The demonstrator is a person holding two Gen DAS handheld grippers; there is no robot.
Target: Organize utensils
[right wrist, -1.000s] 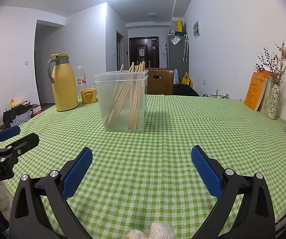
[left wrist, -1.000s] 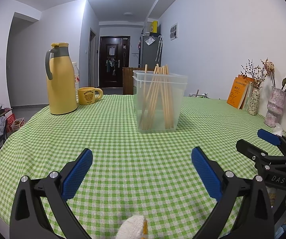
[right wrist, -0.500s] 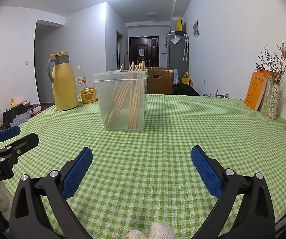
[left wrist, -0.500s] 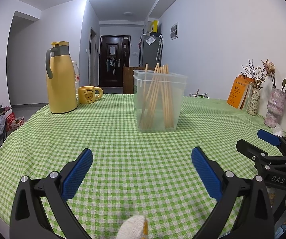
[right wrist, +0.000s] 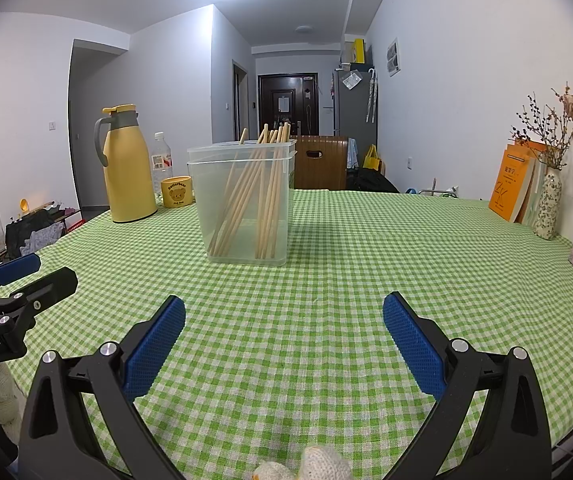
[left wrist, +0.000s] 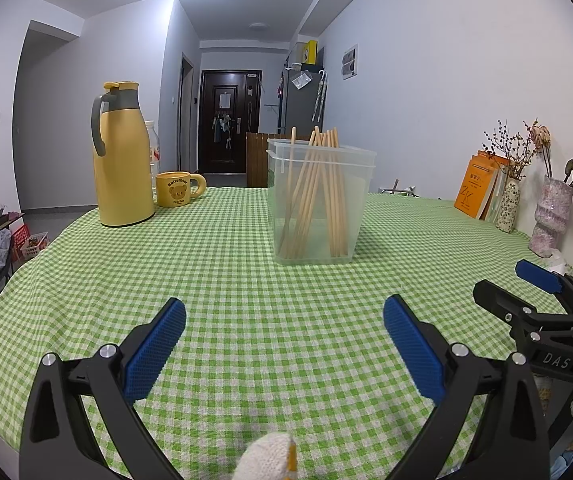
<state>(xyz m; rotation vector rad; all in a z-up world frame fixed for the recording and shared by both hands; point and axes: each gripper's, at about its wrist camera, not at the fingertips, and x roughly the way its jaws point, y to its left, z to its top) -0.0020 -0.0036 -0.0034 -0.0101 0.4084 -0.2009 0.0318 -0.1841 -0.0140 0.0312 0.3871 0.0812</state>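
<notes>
A clear plastic bin point(left wrist: 320, 204) point(right wrist: 246, 204) stands upright on the green checked tablecloth point(left wrist: 246, 280) point(right wrist: 326, 280). Several wooden chopsticks point(left wrist: 318, 192) point(right wrist: 254, 196) lean inside it, tips above the rim. My left gripper point(left wrist: 284, 320) is open, low over the cloth, well short of the bin, with nothing between its blue pads. My right gripper point(right wrist: 284, 318) is open too, empty, and equally far from the bin. Each wrist view catches the other gripper at its edge: the right one point(left wrist: 526, 284) and the left one point(right wrist: 26, 276).
A yellow thermos jug point(left wrist: 120, 156) point(right wrist: 126, 164), a yellow bear mug point(left wrist: 176, 189) point(right wrist: 177, 191) and a water bottle point(right wrist: 162, 162) stand at the table's far left. Orange books point(left wrist: 480, 188) point(right wrist: 512, 184) and vases of dried flowers point(left wrist: 550, 216) point(right wrist: 548, 204) line the right wall.
Both views have shifted very slightly. Both grippers stay open and the bin has not moved.
</notes>
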